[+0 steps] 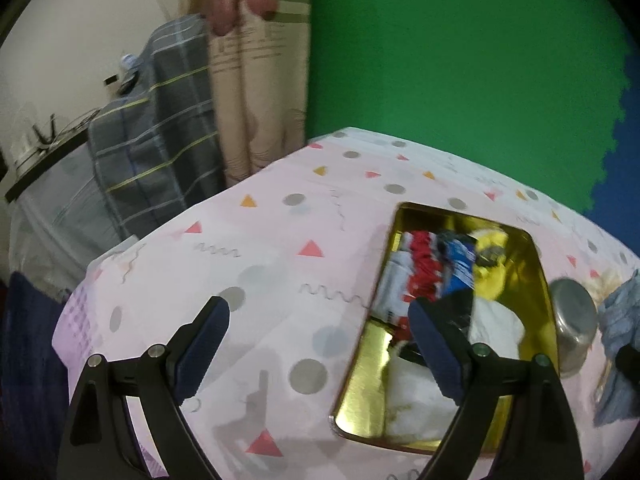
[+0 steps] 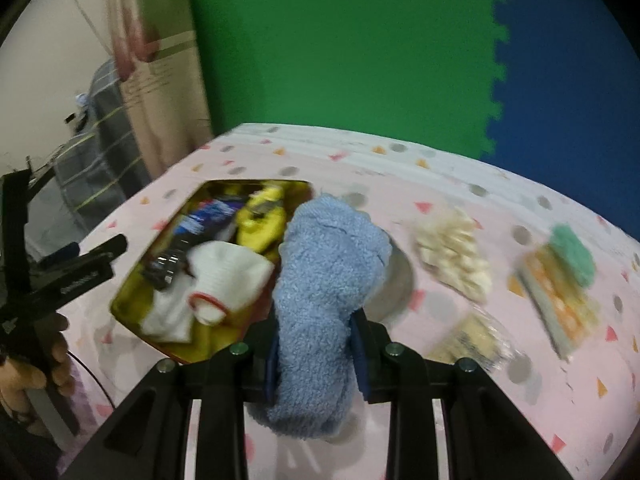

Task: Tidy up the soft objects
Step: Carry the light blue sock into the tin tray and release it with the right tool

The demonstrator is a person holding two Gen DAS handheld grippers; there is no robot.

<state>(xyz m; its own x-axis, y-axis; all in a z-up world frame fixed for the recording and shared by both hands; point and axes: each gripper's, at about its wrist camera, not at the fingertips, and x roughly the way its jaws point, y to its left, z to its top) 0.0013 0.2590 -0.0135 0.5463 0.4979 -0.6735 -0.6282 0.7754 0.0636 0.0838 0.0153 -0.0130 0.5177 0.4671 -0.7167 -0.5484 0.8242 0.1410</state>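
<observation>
Between the right gripper (image 2: 316, 354) fingers a fluffy blue cloth (image 2: 326, 280) is clamped, hanging over and hiding most of a metal bowl (image 2: 394, 284) on the pink patterned tabletop (image 2: 460, 184). Beside it the gold tin (image 2: 132, 292) holds a white sock (image 2: 216, 280), a yellow item and a blue one, all blurred. The left gripper (image 1: 318, 344) stands wide and empty above the tin's edge. Motion blur smears the cream, green and orange pieces to the right.
</observation>
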